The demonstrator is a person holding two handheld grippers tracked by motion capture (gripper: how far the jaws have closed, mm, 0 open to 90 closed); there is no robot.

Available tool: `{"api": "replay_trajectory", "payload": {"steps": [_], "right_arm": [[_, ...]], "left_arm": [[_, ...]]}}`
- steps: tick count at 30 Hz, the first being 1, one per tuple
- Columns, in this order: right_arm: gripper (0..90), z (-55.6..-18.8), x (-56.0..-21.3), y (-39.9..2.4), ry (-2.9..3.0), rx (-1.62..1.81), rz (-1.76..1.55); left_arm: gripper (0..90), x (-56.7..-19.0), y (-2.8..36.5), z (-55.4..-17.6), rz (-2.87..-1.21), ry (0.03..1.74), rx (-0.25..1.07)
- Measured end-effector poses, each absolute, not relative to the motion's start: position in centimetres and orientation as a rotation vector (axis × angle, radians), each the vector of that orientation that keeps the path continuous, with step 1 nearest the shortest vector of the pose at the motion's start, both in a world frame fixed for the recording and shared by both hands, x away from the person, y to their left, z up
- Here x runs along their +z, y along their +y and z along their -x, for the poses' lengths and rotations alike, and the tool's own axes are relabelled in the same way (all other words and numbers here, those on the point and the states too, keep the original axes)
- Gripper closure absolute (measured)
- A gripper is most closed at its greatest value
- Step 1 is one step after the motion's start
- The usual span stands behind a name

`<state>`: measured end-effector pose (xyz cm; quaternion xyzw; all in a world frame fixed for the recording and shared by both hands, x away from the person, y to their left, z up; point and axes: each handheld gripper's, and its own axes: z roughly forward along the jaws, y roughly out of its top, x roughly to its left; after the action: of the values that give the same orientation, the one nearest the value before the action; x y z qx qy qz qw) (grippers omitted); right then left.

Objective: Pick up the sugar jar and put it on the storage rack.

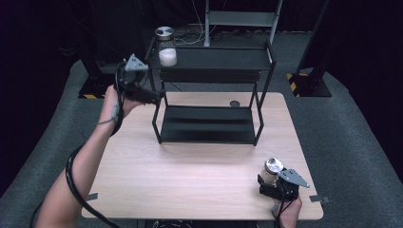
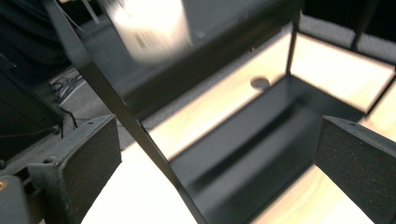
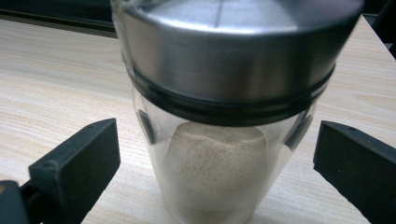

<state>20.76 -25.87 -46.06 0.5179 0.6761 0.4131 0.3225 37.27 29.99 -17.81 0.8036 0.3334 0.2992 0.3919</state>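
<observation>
Left gripper (image 1: 157, 96) is at the left end of the black two-tier rack (image 1: 209, 124), beside its front-left post and between the two shelf levels. Its jaws stand wide apart with nothing held; in the left gripper view one slanting bar of the rack (image 2: 140, 135) crosses the gap between the pads without touching either. On the rack's top shelf, at its left end, a glass jar with white contents (image 1: 166, 47) stands upright under a metal lid. It sits above and just behind the left gripper, apart from it.

Right gripper (image 1: 266, 183) is well in front of the rack, near the front-right corner of the wooden table (image 1: 190, 171). A second glass jar, holding pale brownish powder (image 1: 272, 171), stands upright on the table between its jaws. In the right gripper view, both pads sit clear of this jar (image 3: 219, 140), one on each side, so the grip is released. A small dark round object (image 1: 235, 103) lies on the table just behind the rack's lower shelf.
</observation>
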Motion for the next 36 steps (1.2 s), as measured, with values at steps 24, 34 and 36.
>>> {"api": "replay_trajectory", "payload": {"steps": [24, 34, 36], "right_arm": [[0.0, -20.6, -46.1, -25.7, 1.767, 1.078, -1.352], [0.0, -20.6, -46.1, -25.6, 1.765, 1.069, -1.355], [0.0, -20.7, -46.1, -25.6, 1.767, 1.068, -1.358]], "left_arm": [[0.0, -39.2, 31.4, -31.2, -2.238, 1.082, 0.484], [0.0, -42.5, 31.7, -29.9, -2.171, 1.158, 0.445], [0.0, -43.0, 32.0, -29.4, -2.139, 1.156, 0.455]]}}
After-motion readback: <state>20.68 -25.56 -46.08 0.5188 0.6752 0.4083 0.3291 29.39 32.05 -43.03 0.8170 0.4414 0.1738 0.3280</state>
